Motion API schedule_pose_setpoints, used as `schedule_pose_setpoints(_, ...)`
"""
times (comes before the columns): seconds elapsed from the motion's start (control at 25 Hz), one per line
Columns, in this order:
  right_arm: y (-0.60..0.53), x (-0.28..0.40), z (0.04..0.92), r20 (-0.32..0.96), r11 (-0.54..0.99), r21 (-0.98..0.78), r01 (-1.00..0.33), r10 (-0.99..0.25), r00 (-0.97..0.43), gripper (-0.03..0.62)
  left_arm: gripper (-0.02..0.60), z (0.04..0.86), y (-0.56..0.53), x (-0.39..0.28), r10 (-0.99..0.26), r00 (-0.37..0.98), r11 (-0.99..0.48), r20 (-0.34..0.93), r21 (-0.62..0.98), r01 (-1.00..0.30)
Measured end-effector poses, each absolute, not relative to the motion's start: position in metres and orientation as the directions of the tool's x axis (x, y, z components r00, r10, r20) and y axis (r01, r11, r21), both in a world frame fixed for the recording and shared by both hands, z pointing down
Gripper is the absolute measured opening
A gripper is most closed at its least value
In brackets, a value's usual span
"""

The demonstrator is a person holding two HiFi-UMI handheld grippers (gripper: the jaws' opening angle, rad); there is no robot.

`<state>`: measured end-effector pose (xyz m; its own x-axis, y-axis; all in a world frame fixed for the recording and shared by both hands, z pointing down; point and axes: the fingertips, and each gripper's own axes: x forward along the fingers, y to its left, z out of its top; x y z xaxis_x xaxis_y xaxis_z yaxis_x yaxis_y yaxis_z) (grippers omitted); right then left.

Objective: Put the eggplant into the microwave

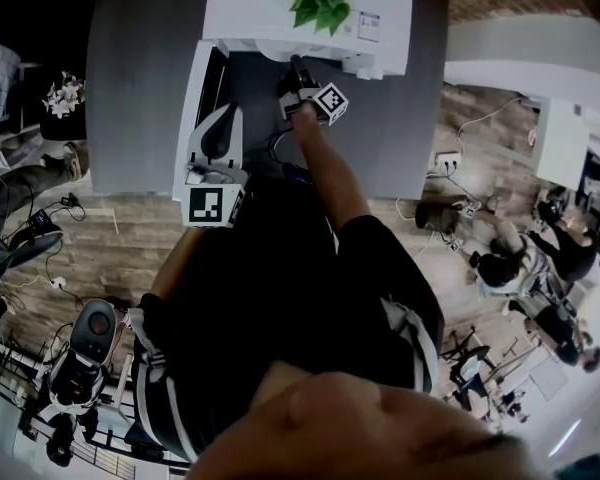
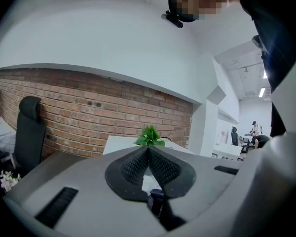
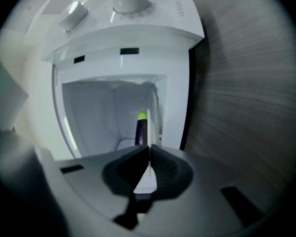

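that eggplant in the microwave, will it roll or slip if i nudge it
The eggplant looks long, slim and rounded, so a nudge would probably roll it on the microwave floor. Its dark skin seems smooth, so likely slippery to pinch. It looks straight, suggesting stiff rather than floppy.

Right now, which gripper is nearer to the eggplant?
Right. The right gripper is at the microwave's opening, facing the eggplant inside; the left gripper is farther back, off to its left.
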<state>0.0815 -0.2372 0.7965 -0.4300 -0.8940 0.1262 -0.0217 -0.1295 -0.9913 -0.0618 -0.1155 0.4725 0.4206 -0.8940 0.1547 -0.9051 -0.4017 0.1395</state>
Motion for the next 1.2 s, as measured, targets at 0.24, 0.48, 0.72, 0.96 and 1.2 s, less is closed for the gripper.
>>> schedule_pose_setpoints(0.24,-0.242,0.079,0.8,0.129,-0.141,-0.99,-0.007,-0.883,-0.451,0.038,0.037,0.474,-0.117,-0.062,-0.894,0.426,-0.408,0.141,0.136,-0.903)
schedule_pose_setpoints(0.48,-0.239,0.08,0.802,0.135,-0.151,-0.988,-0.001,-0.875,-0.465,0.13,0.037,0.471,-0.117,-0.061,-0.893,0.424,-0.402,0.149,0.156,-0.902)
schedule_pose_setpoints(0.72,-0.23,0.084,0.801,0.203,-0.167,-0.979,-0.118,-0.855,-0.477,0.139,0.037,0.473,-0.115,-0.061,-0.891,0.431,-0.411,0.143,0.147,-0.9)
schedule_pose_setpoints(0.96,-0.226,0.092,0.792,0.34,-0.14,-0.899,-0.415,-0.822,-0.458,0.115,0.037,0.473,-0.118,-0.06,-0.89,0.434,-0.413,0.142,0.155,-0.898)
schedule_pose_setpoints(1.2,-0.22,0.083,0.779,0.485,0.039,-0.624,-0.781,-0.764,-0.425,0.037,0.037,0.475,-0.117,-0.057,-0.886,0.441,-0.419,0.141,0.159,-0.894)
